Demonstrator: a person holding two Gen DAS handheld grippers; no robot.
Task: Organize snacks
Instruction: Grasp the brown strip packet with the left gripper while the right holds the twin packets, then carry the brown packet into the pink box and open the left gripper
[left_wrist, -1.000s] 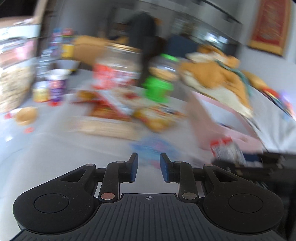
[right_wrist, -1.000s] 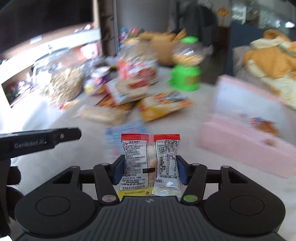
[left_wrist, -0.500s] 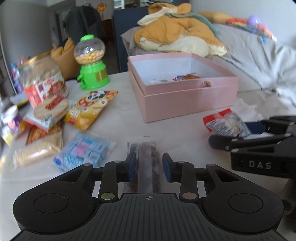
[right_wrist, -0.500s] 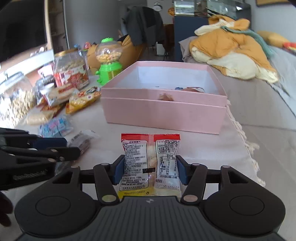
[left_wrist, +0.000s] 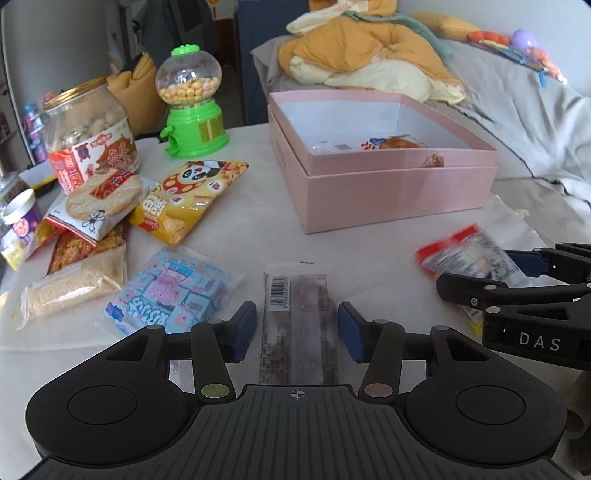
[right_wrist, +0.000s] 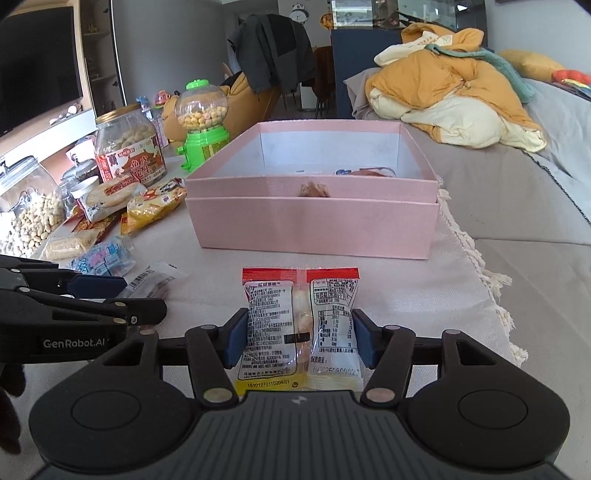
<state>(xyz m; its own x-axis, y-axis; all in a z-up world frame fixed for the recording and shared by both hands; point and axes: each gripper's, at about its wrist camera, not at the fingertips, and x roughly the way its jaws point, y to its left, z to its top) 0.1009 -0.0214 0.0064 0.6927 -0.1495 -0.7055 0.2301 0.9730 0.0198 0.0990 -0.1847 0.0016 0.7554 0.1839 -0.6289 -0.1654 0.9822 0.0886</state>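
Observation:
My right gripper (right_wrist: 298, 339) is shut on a red-topped clear snack packet (right_wrist: 300, 325), held in front of the open pink box (right_wrist: 314, 225). The same packet (left_wrist: 465, 258) and the right gripper (left_wrist: 517, 273) show at the right of the left wrist view. My left gripper (left_wrist: 296, 330) is open, its fingers either side of a long clear wrapped bar (left_wrist: 297, 321) that lies on the cloth. That bar (right_wrist: 151, 280) shows beside the left gripper (right_wrist: 110, 295) in the right wrist view. The pink box (left_wrist: 388, 184) holds a few small packets.
Left of the box lie a blue candy bag (left_wrist: 170, 295), a yellow panda snack bag (left_wrist: 188, 199), a rice cracker pack (left_wrist: 96, 203) and a wafer pack (left_wrist: 74, 284). Behind stand a peanut jar (left_wrist: 88, 133) and a green gumball machine (left_wrist: 192, 107). A sofa with bedding (right_wrist: 443, 92) is right.
My left gripper swung from the snack pile toward the box, settled over the long clear bar, and its jaws have opened wider. My right gripper kept its packet and faced the pink box.

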